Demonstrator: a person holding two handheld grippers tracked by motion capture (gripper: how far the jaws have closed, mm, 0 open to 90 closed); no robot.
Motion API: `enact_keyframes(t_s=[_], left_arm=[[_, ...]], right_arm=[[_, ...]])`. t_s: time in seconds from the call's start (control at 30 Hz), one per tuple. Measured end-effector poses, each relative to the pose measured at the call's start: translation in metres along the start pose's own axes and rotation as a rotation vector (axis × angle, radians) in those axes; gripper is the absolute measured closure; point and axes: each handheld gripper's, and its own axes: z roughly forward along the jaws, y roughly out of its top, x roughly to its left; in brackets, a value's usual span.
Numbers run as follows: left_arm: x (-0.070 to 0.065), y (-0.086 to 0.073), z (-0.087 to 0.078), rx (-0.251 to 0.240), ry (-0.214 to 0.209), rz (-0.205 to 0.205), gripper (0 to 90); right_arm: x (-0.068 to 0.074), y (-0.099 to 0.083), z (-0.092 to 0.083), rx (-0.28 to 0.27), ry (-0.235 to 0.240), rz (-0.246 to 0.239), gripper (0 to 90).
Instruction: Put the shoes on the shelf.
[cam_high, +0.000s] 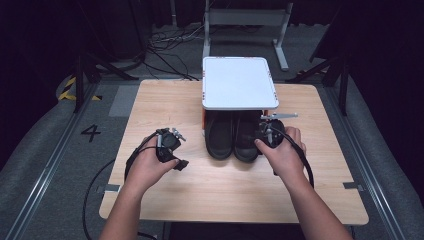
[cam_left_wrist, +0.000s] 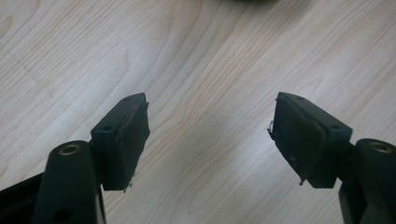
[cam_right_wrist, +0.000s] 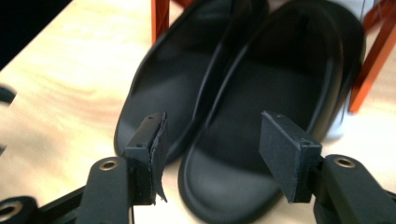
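A wooden table (cam_high: 165, 102) stood in a dark room. On its far half sat a rack (cam_high: 239, 82) with a white top and orange legs. 2 black slippers (cam_high: 233, 136) lay side by side under that top, touching each other, with their heels sticking out toward the person. The left hand (cam_high: 147, 167) held the left gripper (cam_high: 181, 165) above bare wood, to the left of the slippers and apart from them. Its jaws were spread wide with nothing between them. The right hand (cam_high: 281, 152) held the right gripper (cam_right_wrist: 212, 149) just by the heel of the right slipper (cam_right_wrist: 271, 121). Its jaws were spread too, and they pinched nothing. The left slipper (cam_right_wrist: 180, 79) lay beside it.
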Motion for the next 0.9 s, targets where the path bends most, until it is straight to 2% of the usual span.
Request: enact_keyframes(t_s=[0.13, 0.23, 0.33, 0.5, 0.7, 0.8, 0.87, 0.9], left_arm=[[-0.007, 0.006, 0.004, 0.024, -0.007, 0.025, 29.3], [-0.012, 0.009, 0.007, 0.033, -0.012, 0.044, 29.7], [-0.018, 0.012, 0.009, 0.033, -0.025, 0.044, 29.1], [-0.024, 0.016, 0.017, 0.035, -0.036, 0.06, 27.2], [-0.029, 0.021, 0.03, 0.02, -0.009, 0.046, 26.8], [-0.034, 0.026, 0.036, 0.034, -0.027, 0.012, 44.5], [-0.036, 0.028, 0.038, 0.041, -0.034, 0.006, 46.6], [-0.038, 0.029, 0.041, 0.045, -0.04, 0.003, 52.2]], right_arm=[[-0.003, -0.014, -0.008, 0.017, 0.015, -0.013, 44.2], [-0.009, -0.023, -0.013, 0.038, 0.007, -0.02, 45.2], [-0.014, -0.032, -0.016, 0.055, 0.009, -0.033, 45.2], [-0.019, -0.046, -0.012, 0.1, 0.019, -0.031, 44.7], [-0.024, -0.059, -0.005, 0.134, 0.027, -0.015, 46.3], [-0.022, -0.063, 0.001, 0.187, 0.033, -0.056, 55.3], [-0.021, -0.063, 0.001, 0.195, 0.036, -0.072, 58.2], [-0.02, -0.063, 0.003, 0.206, 0.042, -0.077, 60.7]])
